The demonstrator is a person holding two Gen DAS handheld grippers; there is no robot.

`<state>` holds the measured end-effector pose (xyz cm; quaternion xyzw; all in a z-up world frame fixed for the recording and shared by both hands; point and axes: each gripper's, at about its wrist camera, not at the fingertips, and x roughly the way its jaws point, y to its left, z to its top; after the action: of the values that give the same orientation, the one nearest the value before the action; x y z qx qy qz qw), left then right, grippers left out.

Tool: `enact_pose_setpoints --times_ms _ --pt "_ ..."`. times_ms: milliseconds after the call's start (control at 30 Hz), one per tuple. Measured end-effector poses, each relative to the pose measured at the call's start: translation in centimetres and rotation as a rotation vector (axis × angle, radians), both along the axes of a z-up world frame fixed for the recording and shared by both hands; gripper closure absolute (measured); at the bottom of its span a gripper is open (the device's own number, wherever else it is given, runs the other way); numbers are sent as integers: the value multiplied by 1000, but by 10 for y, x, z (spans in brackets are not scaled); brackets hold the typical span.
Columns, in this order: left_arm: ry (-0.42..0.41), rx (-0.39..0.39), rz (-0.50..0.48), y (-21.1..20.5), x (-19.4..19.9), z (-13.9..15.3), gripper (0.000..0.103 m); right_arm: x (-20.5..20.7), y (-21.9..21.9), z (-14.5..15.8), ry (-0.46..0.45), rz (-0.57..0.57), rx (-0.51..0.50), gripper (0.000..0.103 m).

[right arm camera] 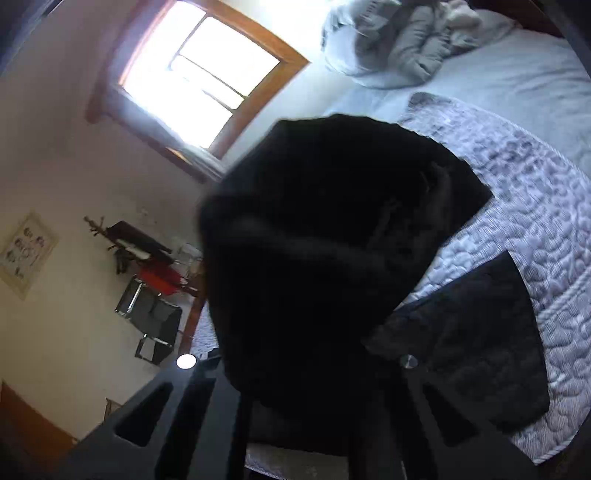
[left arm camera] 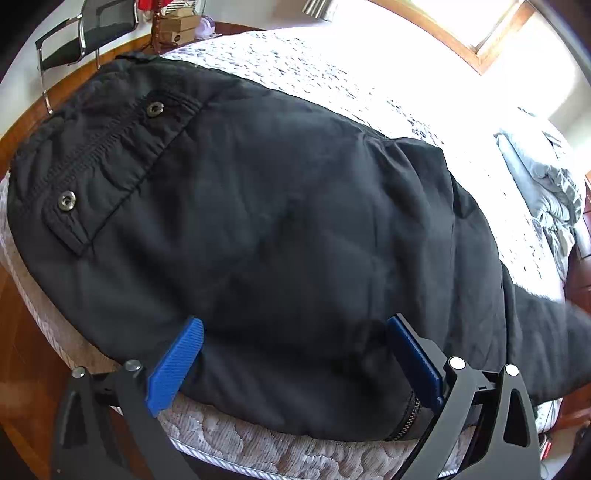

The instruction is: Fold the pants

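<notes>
Black padded pants [left arm camera: 258, 221] lie spread on the quilted bed [left arm camera: 332, 66]; the waistband with two metal snaps [left arm camera: 67, 201] is at the upper left and a zipper [left arm camera: 410, 417] at the near edge. My left gripper [left arm camera: 295, 354] is open, its blue pads [left arm camera: 177, 365] resting on either side of a stretch of the pants' near edge. In the right wrist view, a bunch of the black pants [right arm camera: 314, 258] hangs lifted over my right gripper [right arm camera: 317, 406] and hides its fingers; it appears shut on the cloth. Another part of the pants [right arm camera: 472, 350] lies flat on the bed.
A grey crumpled duvet [left arm camera: 543, 184] lies at the head of the bed, also in the right wrist view [right arm camera: 406, 40]. A black chair [left arm camera: 85, 37] and boxes [left arm camera: 177, 26] stand on the wooden floor beyond the bed. A window [right arm camera: 199, 81] is on the wall.
</notes>
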<state>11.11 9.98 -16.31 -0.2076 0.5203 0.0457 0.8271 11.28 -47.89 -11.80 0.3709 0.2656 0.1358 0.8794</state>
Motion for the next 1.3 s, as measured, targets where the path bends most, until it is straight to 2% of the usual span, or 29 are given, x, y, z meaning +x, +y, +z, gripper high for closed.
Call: enact_pose_setpoints --times_ms 67,167,233,300,367,500,567,733,767,900,1000,1133,1200,1300 --pt "4 8 -6 -1 2 -1 4 -10 -5 -9 23 -15 1 100" --pt "16 21 -13 -6 6 -2 4 -15 -24 -63 226 -85 34 99" --pt "30 31 -16 -7 11 -2 4 -15 -34 -107 413 -111 15 99" --pt "42 40 -18 -10 16 -2 4 -18 -39 -133 504 -135 -7 90" --pt "47 47 -16 -11 19 -2 4 -23 -44 -148 535 -134 29 85" --pt "54 71 -16 -20 27 -1 4 -33 -46 -149 547 -142 25 58" --pt "52 70 -8 -22 29 2 4 -45 -47 -143 534 -142 5 51" --pt "54 3 44 -22 22 10 4 -69 -45 -133 546 -133 -70 50" --pt "54 -8 53 -22 19 11 4 -69 -43 -135 546 -132 -75 53" --pt "54 -15 53 -28 15 14 4 -65 -42 -130 538 -141 -110 80" --pt "58 -1 41 -34 14 14 4 -56 -43 -122 509 -145 -115 93" --pt "62 19 22 -41 15 10 4 -54 -40 -114 518 -144 -158 94" --pt "66 29 16 -41 9 3 4 -48 -39 -121 558 -145 -200 94" --pt "71 43 10 -46 13 -3 4 -42 -38 -141 614 -142 -198 91"
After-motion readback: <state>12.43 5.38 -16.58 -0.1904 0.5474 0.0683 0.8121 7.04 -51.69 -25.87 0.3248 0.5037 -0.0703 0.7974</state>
